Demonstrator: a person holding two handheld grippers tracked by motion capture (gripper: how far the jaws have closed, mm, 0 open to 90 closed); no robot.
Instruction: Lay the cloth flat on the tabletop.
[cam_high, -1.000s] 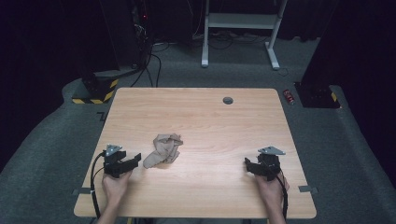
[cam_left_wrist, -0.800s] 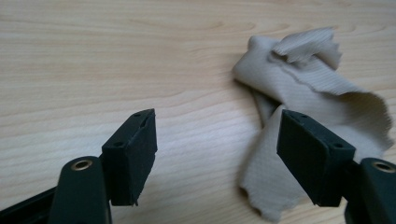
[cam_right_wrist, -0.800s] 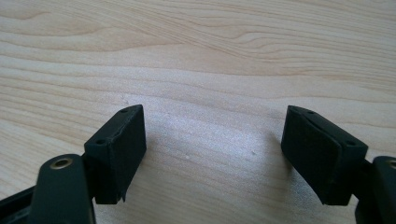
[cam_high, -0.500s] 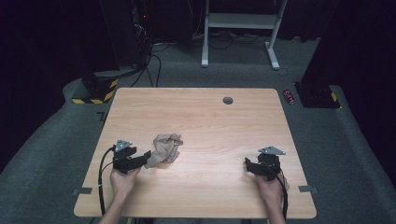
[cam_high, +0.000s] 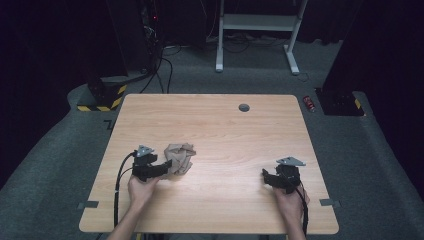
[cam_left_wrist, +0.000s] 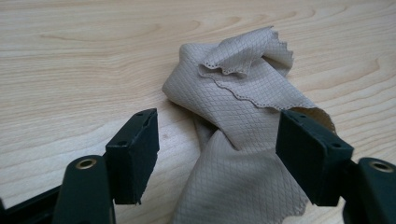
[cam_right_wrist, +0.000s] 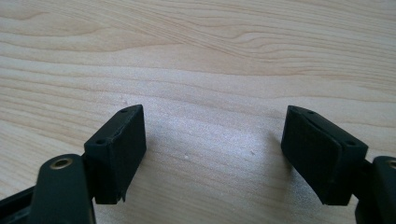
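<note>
Nearest, at the near edge of the worktop: two hands, each with a gripper. Left gripper spread wide, jaws to either side of the near end of a crumpled beige cloth, nothing clamped. Seen along the left gripper: cloth between the jaws, its quilted fabric running up from the bottom edge, right jaw just beside or against the cloth's side, contact not clear; left jaw apart from it, bare wood in the gap. Just beyond the jaws, cloth bunched and twisted, a scalloped hem folded over on top. Well apart to the right of the left gripper: right gripper, also spread wide, holding nothing, low over the wood. Seen along the right gripper: bare wood grain between and beyond the jaws. Black cable trailing back from each gripper past the forearms. Farther out, beyond both grippers, toward the far edge of the worktop: a small round dark grommet. Off the far right corner, on grey carpet: a small red can. Beyond that, white desk legs and dark equipment with cables.
</note>
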